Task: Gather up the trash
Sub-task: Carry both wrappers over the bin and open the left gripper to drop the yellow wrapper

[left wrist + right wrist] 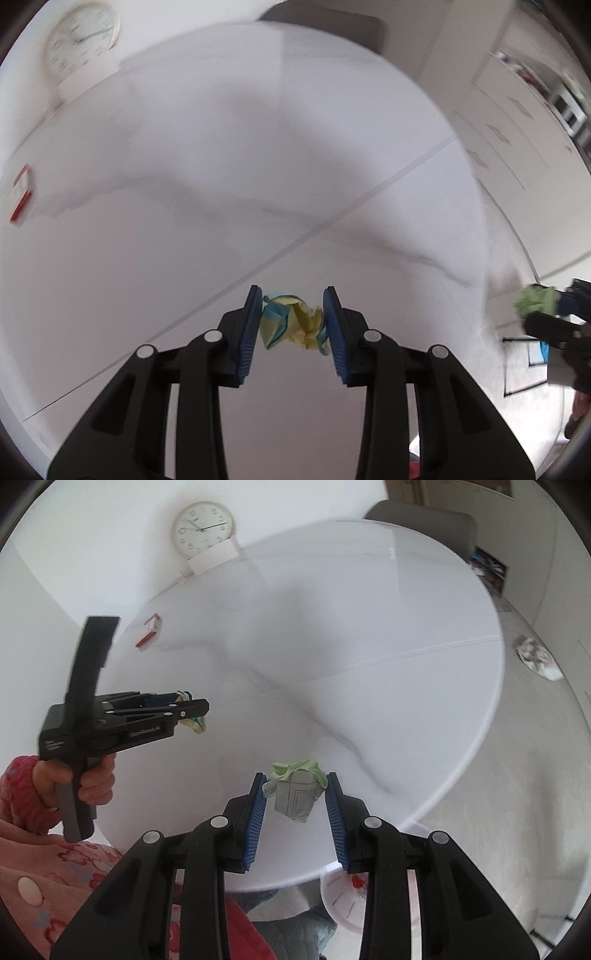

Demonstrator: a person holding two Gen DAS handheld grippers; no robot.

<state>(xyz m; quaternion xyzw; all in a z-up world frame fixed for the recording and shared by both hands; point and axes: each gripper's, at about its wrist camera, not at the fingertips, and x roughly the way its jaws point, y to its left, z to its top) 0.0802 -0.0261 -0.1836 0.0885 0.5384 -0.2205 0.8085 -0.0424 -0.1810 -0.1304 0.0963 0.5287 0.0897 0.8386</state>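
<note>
Above the round white table (388, 602), both grippers are carrying crumpled paper. The left gripper (292, 317) is clenched on a yellow and blue paper ball (291, 323), with both blue pads pressing its sides. The right gripper (295, 794) is clamped on a green and grey paper wad (295, 788), though only the top part of that wad sits between the pads and a grey flap hangs loose below. That loose flap looks like the weak spot: if the hand swings fast, the wad could slip out and land on the table or the floor. The yellow and blue ball is soft too, so a light squeeze might let it drop. Under the table edge sits a white bin (343, 901), and I think the paper should go there; a drop from too far to one side would miss it. One more crumpled paper (537, 657) lies on the floor past the far right of the table and could be forgotten. A small red and white box (148, 631) rests near the table's left edge; I cannot tell if it is trash. Most of the bin is hidden behind the table and the right gripper, so its inside is unclear. The left wrist view is blurry, and the clock (202, 526) face is hard to read there.
</note>
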